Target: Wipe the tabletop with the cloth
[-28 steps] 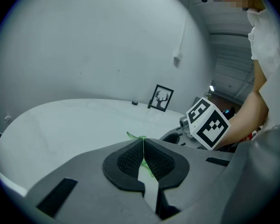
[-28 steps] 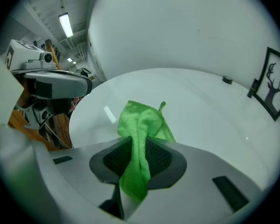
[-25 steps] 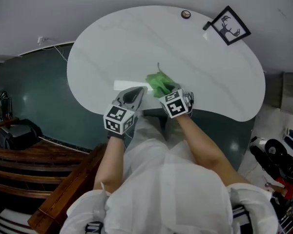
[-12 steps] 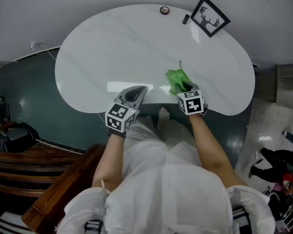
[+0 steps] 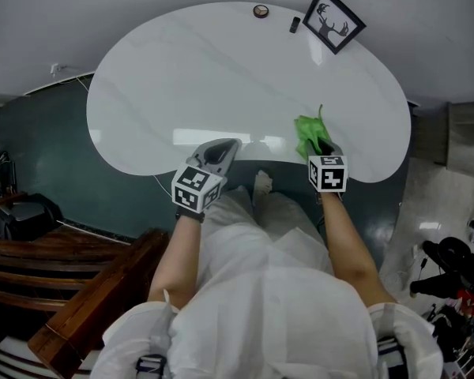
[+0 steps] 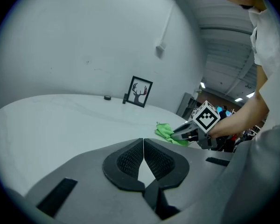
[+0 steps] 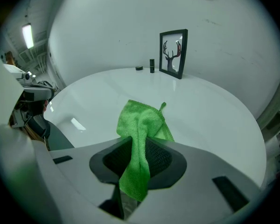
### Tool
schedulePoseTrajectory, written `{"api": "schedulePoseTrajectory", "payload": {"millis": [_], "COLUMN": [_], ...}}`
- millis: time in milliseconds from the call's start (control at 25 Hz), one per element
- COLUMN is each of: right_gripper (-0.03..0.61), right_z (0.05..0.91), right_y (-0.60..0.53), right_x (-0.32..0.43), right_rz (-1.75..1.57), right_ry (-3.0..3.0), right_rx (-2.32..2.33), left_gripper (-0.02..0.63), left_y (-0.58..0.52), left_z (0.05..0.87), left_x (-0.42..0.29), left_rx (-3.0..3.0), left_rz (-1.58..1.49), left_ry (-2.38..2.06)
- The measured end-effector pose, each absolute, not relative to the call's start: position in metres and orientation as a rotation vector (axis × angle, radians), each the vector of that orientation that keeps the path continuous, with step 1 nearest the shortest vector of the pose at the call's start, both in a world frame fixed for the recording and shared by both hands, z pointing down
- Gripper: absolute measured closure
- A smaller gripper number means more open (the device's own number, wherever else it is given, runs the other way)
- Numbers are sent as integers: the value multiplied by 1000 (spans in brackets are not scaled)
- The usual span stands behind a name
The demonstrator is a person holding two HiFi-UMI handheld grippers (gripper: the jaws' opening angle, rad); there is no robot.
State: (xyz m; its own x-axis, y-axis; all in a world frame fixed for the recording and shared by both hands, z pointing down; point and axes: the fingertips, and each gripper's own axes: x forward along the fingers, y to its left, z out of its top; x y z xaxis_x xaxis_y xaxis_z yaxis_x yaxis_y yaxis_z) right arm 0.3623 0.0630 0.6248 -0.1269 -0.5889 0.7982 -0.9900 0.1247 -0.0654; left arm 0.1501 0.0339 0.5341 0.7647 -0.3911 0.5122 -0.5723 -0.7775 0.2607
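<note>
The cloth (image 5: 307, 132) lay bunched on the tabletop (image 5: 221, 69) at about 4 o'clock in your head view, near the front edge. One fold was pinched between the jaws of your right gripper (image 5: 319, 147), and the rest spread on the white surface ahead of them. Your left gripper (image 5: 223, 147) was over the near edge at 6 o'clock, well apart from the cloth, its jaws pressed together on nothing, while a frame (image 5: 333, 20) stood at 1 o'clock by the far edge.
</note>
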Motion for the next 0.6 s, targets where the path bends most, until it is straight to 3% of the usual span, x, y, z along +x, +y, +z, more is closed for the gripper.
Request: {"api": "schedulePoseTrajectory", "payload": {"millis": [320, 600], "right_gripper": [500, 500], "right_z": [626, 623], "right_y": [74, 56], "right_x": [338, 254], "right_rz": [843, 809], "right_ry": [-1731, -1786], "right_rx": [1574, 1480], "left_gripper": [595, 595], "left_y": [42, 48], "left_z": [538, 537], "left_x": [117, 54], "left_rx": [2524, 2475], "left_rz": [601, 565], "left_ry": [-788, -864]}}
